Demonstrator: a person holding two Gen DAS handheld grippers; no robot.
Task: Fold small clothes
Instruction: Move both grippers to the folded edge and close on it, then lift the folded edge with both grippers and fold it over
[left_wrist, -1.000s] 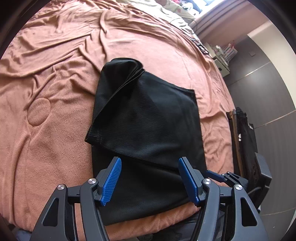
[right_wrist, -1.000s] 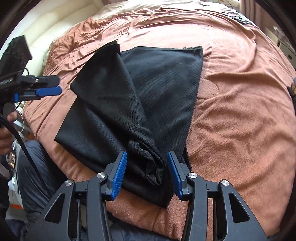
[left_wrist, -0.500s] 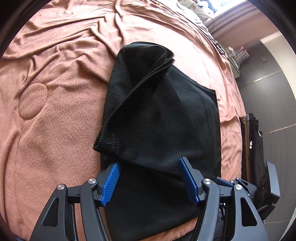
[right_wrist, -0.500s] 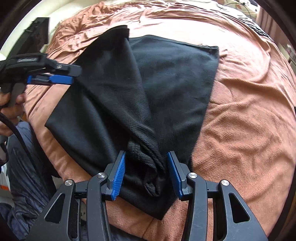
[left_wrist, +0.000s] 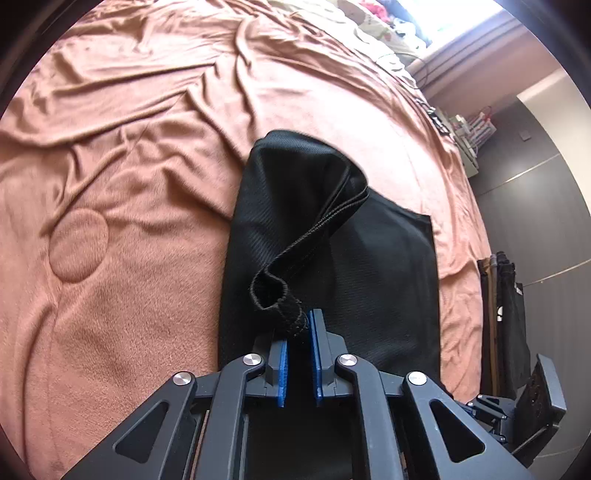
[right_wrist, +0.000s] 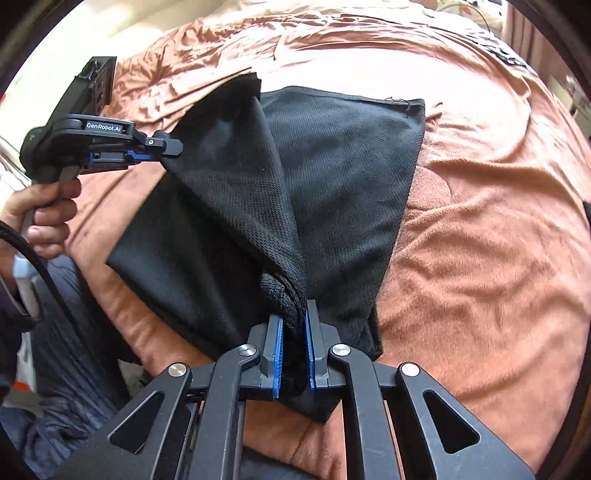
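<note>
Two hand-held grippers (left_wrist: 298, 325) (right_wrist: 293, 321) clamped on black garment (right_wrist: 343, 177) over bedspread (right_wrist: 480, 221).

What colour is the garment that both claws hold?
Black garment with a fine mesh weave, clearest in the right wrist view.

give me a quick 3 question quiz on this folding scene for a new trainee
1. True or false: the left hand-held gripper is open and clear of the black garment.
2. What does the right hand-held gripper hold? A) a bunched edge of the black garment B) the bedspread C) nothing
3. Fill in: the garment lies on a ____-coloured bedspread.

Key: 1. False, its fingers are shut on a hemmed edge of the garment. 2. A. 3. Salmon, a pinkish brown.
</note>
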